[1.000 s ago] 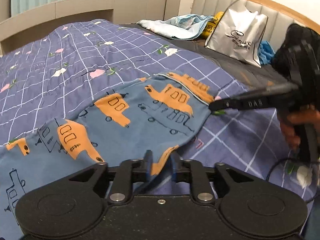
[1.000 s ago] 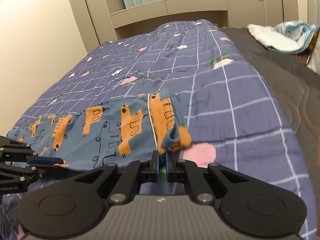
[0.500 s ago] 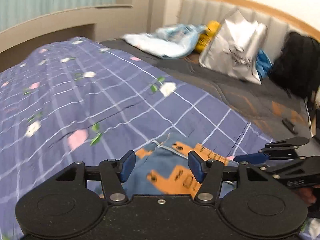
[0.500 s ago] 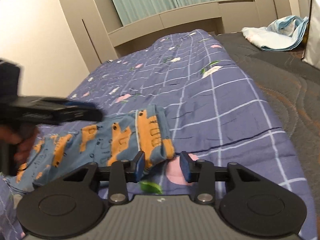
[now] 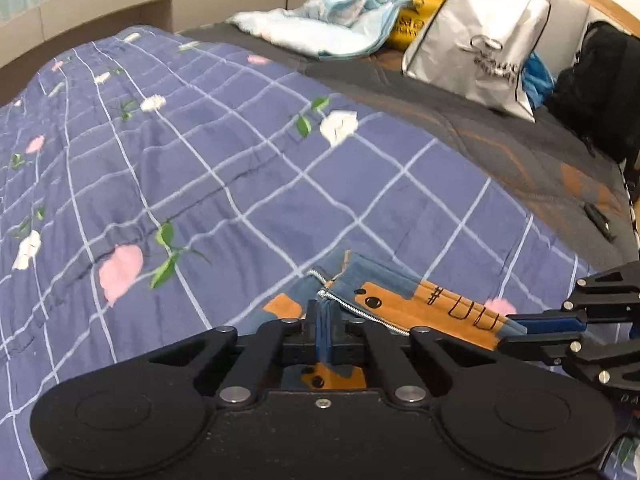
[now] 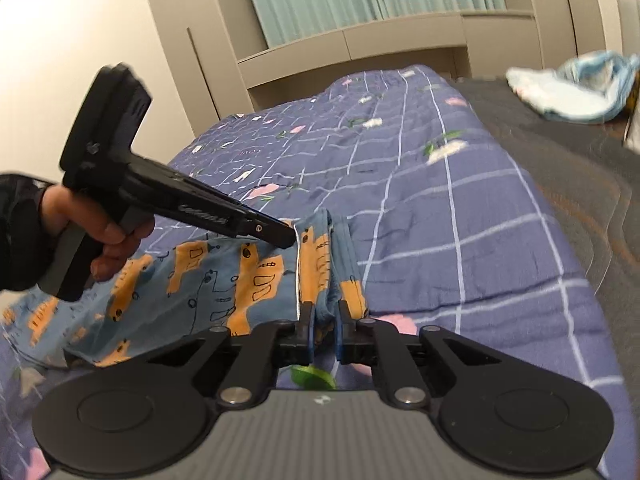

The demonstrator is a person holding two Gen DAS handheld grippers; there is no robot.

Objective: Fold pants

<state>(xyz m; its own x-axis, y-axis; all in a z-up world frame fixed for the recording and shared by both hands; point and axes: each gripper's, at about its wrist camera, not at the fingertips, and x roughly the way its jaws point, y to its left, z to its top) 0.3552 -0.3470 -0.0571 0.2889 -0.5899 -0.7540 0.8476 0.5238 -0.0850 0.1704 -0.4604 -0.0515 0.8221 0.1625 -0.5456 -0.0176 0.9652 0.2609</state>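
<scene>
Both tools, gaping 0.5 s ago, have closed in on the pants [image 6: 224, 280] lying on the bed [image 5: 240, 168]: left tool [image 5: 326, 336] pinches the waistband corner, while right tool [image 6: 323, 330] brackets the other corner, its pads slightly apart.

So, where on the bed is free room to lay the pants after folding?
The quilt is bare beyond the pants, up to its far end. The dark sheet strip beside it is also free. It is crowded by the headboard: light cloth, silver bag, black bag.
</scene>
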